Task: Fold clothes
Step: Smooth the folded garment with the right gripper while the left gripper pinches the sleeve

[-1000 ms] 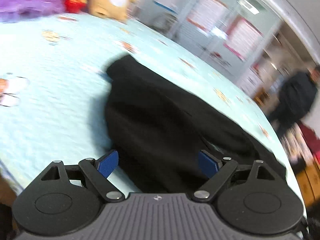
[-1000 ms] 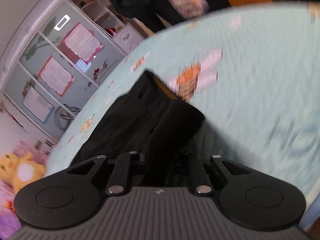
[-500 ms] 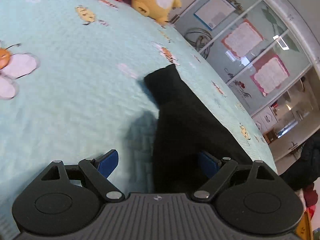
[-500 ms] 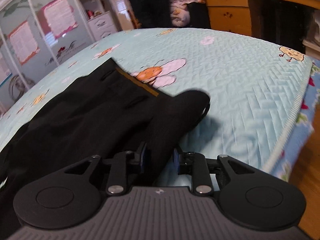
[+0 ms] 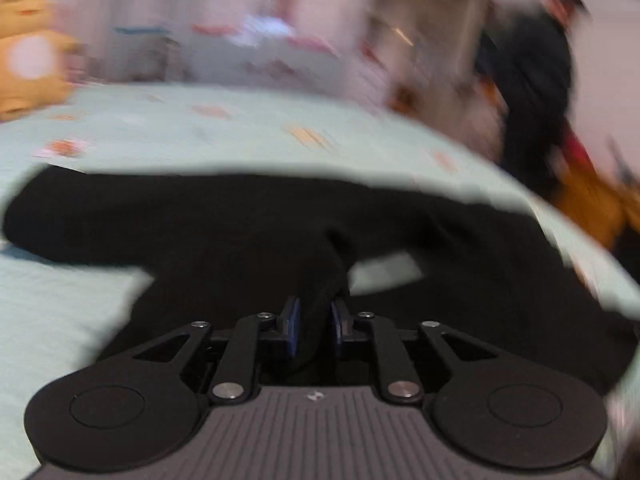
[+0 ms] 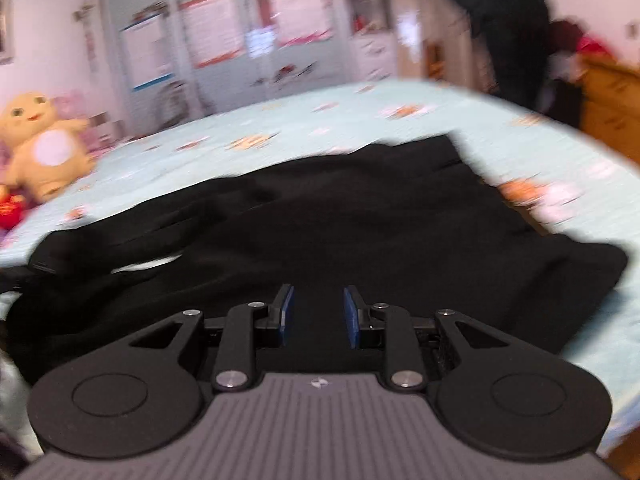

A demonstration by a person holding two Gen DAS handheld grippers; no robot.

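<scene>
A black garment [image 5: 240,220] lies spread across the light blue bedspread [image 5: 200,136], much blurred by motion. My left gripper [image 5: 314,322] is low over its near edge. The jaws are closing, and a raised ridge of the black cloth is pinched between the blue pads [image 5: 294,320]. In the right wrist view the same garment [image 6: 360,208] stretches left to right, with a folded lobe at its right end. My right gripper [image 6: 318,314] stands with a narrow gap that black cloth fills, so it holds the garment's near edge.
A yellow plush toy [image 6: 44,148] sits at the bed's far left, also in the left wrist view as the toy [image 5: 28,52]. A person in dark clothes [image 6: 508,12] stands beyond the bed by a wooden dresser [image 6: 612,96]. Wardrobe doors [image 6: 224,32] line the back wall.
The left jaws went from wide open around the cloth to nearly shut on a pinch of it. Both hands swung sideways and rolled level. The right gripper kept its hold on the cloth.
</scene>
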